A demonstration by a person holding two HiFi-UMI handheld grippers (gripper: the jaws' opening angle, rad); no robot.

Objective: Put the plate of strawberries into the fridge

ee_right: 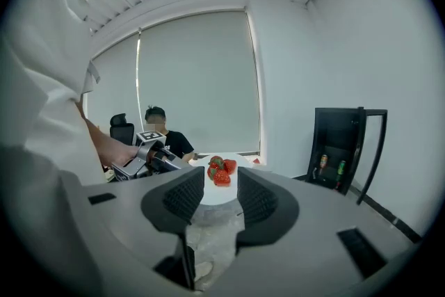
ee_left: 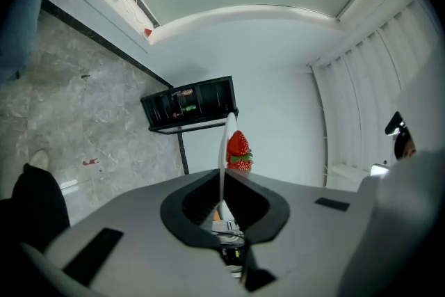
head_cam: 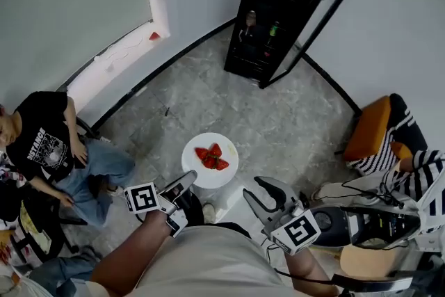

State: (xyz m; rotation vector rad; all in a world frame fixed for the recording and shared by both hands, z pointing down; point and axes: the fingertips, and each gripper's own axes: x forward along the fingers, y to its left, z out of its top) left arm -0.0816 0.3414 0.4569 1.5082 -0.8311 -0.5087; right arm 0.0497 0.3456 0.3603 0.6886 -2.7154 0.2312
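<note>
A white plate [head_cam: 195,165] with three strawberries [head_cam: 212,157] hangs over the marble floor, and my left gripper [head_cam: 186,181] is shut on its near rim. In the left gripper view the plate [ee_left: 225,149] stands edge-on between the jaws, with a strawberry [ee_left: 238,148] beside it. My right gripper [head_cam: 251,186] is open just right of the plate, touching nothing. In its view the plate [ee_right: 217,193] and strawberries [ee_right: 220,171] lie just beyond the jaws. The black fridge [head_cam: 274,17] stands against the far wall with its glass door [head_cam: 316,31] swung open and cans inside.
A person in a black shirt [head_cam: 42,142] sits at the left. An orange chair [head_cam: 372,129] and a person in striped sleeves [head_cam: 410,170] are at the right, with cables and equipment [head_cam: 368,222] below. Grey marble floor [head_cam: 278,122] stretches to the fridge.
</note>
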